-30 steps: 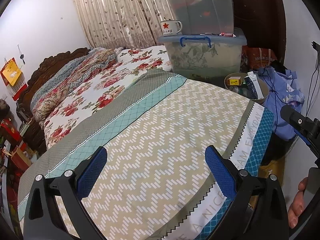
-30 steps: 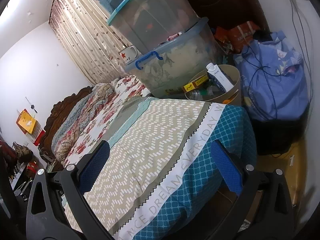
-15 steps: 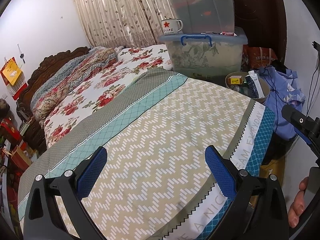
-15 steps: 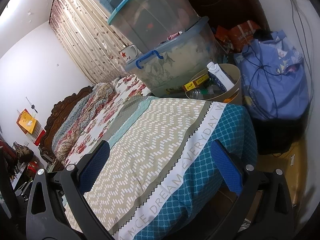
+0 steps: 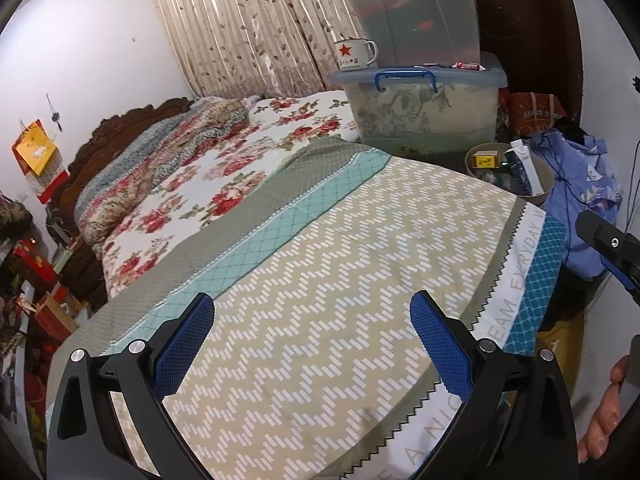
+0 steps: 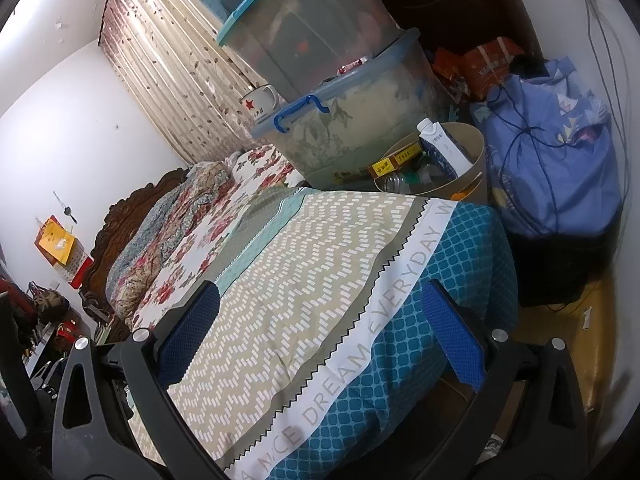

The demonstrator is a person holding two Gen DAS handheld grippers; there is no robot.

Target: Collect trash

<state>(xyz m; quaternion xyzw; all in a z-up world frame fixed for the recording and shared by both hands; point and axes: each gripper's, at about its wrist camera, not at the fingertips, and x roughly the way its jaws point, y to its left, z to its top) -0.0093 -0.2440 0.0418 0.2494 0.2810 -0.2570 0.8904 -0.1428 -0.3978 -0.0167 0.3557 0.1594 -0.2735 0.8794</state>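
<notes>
Left gripper [image 5: 312,328]: spread wide, nothing between the blue mesh-textured pads [image 5: 184,340], poised above the bed [image 5: 320,280] without touching it. Right gripper [image 6: 320,320]: likewise spread wide and empty, poised over the foot corner of the bed [image 6: 304,264]; blue pads [image 6: 452,336] on black plastic arms fastened with silver screws.

Bedcover: woven fabric in a beige and white zigzag print, bordered by a teal lattice strip, a white band with grey lettering, and a darker blue lattice panel hanging over the edge. Floral red-and-white sheet farther up, near a carved dark wood headboard [image 5: 120,132].

Trash bin [image 6: 460,168]: round, tan, open-topped, standing just beyond the far corner of the bed, beside a lumpy blue cloth bundle [image 6: 560,160]. Contents, all trash: white and dark blue carton [image 6: 444,144] leaning upright against the rim, yellow box [image 6: 396,160], clear plastic bottle [image 6: 396,180]. Same bin [image 5: 540,196] visible from the left wrist, at the far right corner of the bed.

Behind the bin: translucent plastic storage box [image 6: 360,128] with blue handle, a second teal-lidded box [image 6: 312,28] stacked on top. White enamel mug [image 5: 356,54] with a red star standing on the lower lid. Leaf-print pleated curtain [image 5: 240,28] behind.
</notes>
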